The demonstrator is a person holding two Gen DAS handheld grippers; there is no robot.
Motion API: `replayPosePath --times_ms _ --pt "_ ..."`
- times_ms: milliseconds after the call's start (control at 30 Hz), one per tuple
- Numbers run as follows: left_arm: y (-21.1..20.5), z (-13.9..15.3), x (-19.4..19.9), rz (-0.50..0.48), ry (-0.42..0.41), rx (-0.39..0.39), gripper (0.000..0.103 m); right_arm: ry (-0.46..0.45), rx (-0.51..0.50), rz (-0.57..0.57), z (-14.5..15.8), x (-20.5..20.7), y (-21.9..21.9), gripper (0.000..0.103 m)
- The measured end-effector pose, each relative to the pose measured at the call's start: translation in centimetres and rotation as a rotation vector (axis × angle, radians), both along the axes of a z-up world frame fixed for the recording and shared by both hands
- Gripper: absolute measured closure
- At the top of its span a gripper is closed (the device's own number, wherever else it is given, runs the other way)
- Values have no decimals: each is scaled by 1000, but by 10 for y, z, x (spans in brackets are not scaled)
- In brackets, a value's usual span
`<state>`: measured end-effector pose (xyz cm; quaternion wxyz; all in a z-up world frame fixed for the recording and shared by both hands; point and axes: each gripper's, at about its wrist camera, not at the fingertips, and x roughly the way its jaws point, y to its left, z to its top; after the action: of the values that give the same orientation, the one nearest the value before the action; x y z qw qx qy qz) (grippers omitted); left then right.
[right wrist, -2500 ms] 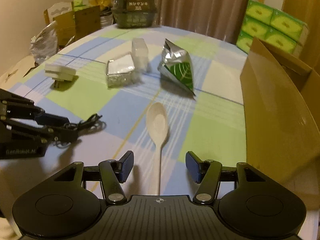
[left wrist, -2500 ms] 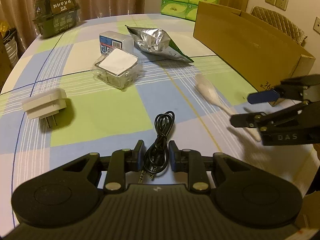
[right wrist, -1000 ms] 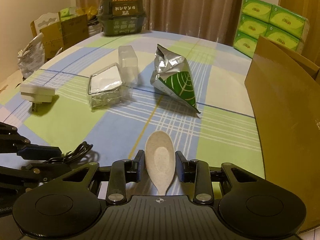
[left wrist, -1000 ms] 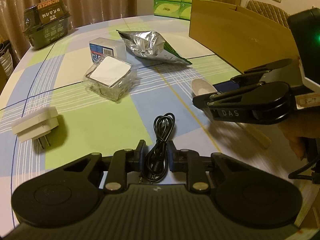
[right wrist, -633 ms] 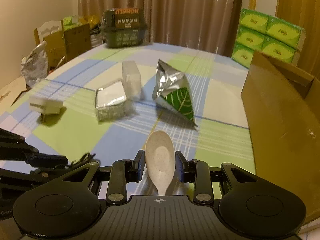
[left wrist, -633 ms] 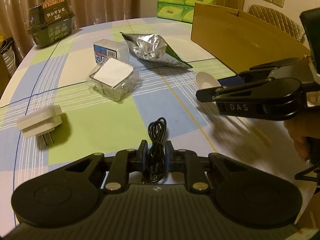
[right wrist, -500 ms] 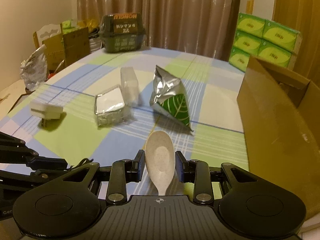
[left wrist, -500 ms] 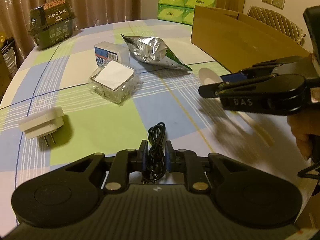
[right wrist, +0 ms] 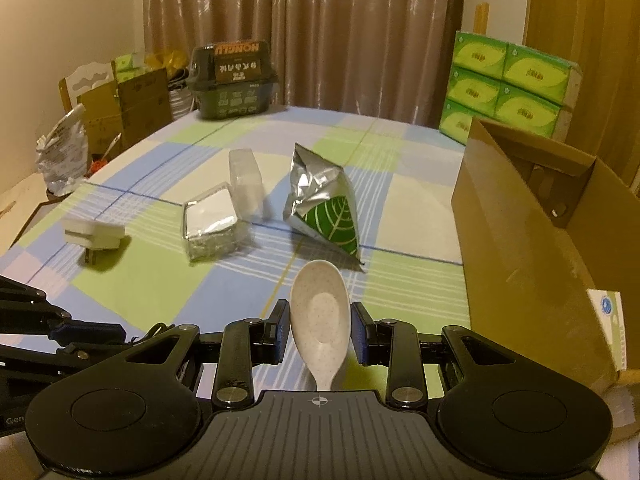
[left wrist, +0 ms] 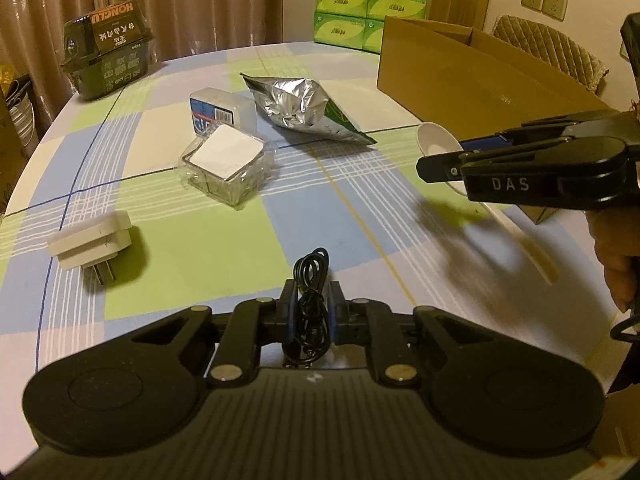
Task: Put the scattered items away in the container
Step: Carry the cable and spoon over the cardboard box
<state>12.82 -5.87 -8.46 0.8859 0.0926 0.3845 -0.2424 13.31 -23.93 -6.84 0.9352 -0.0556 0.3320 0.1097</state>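
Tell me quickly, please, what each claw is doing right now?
Left claw: closed on the coiled black cable.
Right claw: closed on the white spoon, gripping the sides of its bowl.

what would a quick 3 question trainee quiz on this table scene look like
1. True or false: the right tongs hold the spoon.
2. What do the left tongs grip? A) white plug adapter B) black cable C) foil bag
3. Fill in: the cardboard box stands to the ____ of the foil bag in the right wrist view.

Key: 1 true; 2 B, the black cable; 3 right.
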Motion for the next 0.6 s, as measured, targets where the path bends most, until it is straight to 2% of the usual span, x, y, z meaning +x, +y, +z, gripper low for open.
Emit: replayPosePath --times_ms 300,600 --pt "-8 22 1 -15 -52 7 92 -76 19 -22 31 -1 -9 74" --pt "-41 62 3 -67 -122 -30 92 -157 31 -86 71 -9 -42 74"
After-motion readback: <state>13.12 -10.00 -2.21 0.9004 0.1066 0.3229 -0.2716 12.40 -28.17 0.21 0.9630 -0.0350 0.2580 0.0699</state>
